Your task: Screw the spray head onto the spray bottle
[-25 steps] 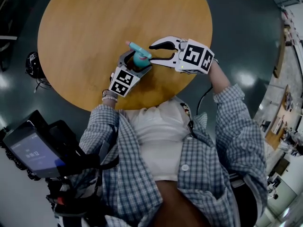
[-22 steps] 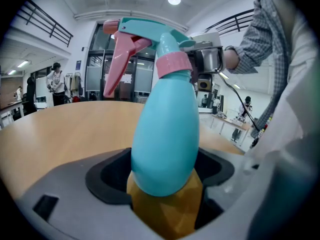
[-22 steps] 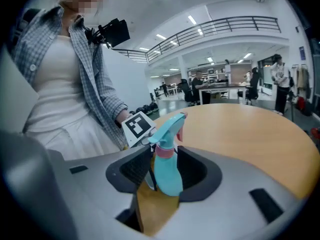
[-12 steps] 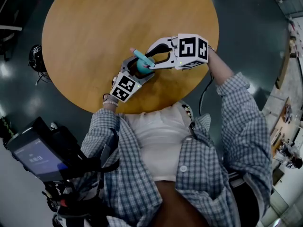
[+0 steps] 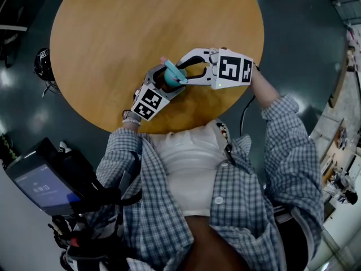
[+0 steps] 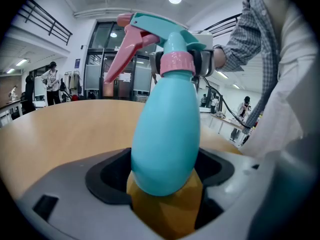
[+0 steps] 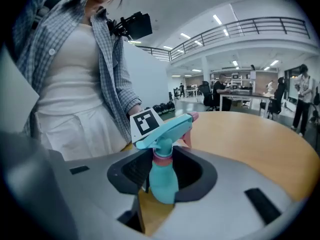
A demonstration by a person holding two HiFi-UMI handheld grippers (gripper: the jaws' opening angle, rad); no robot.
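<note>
A teal spray bottle [image 6: 167, 139] stands on the round wooden table [image 5: 113, 27], and my left gripper [image 5: 163, 79] is shut on its lower body. On its neck sits the teal spray head [image 6: 165, 26] with a pink trigger and a pink collar [image 6: 175, 61]. My right gripper [image 5: 184, 68] reaches in from the right at the height of the head. In the right gripper view the collar [image 7: 161, 157] lies between that gripper's [image 7: 162, 171] pads, which have just been closing and press on it. The bottle's base is hidden behind my left jaws.
The table's near edge [image 5: 186, 130] runs just in front of both grippers, close to the person's body. A dark device with a lit screen [image 5: 42, 182] hangs at the person's left side. Dark floor surrounds the table.
My right gripper has moved left from beside the bottle onto the spray head and rolled, its marker cube now facing differently. The left gripper and bottle have stayed in place.
</note>
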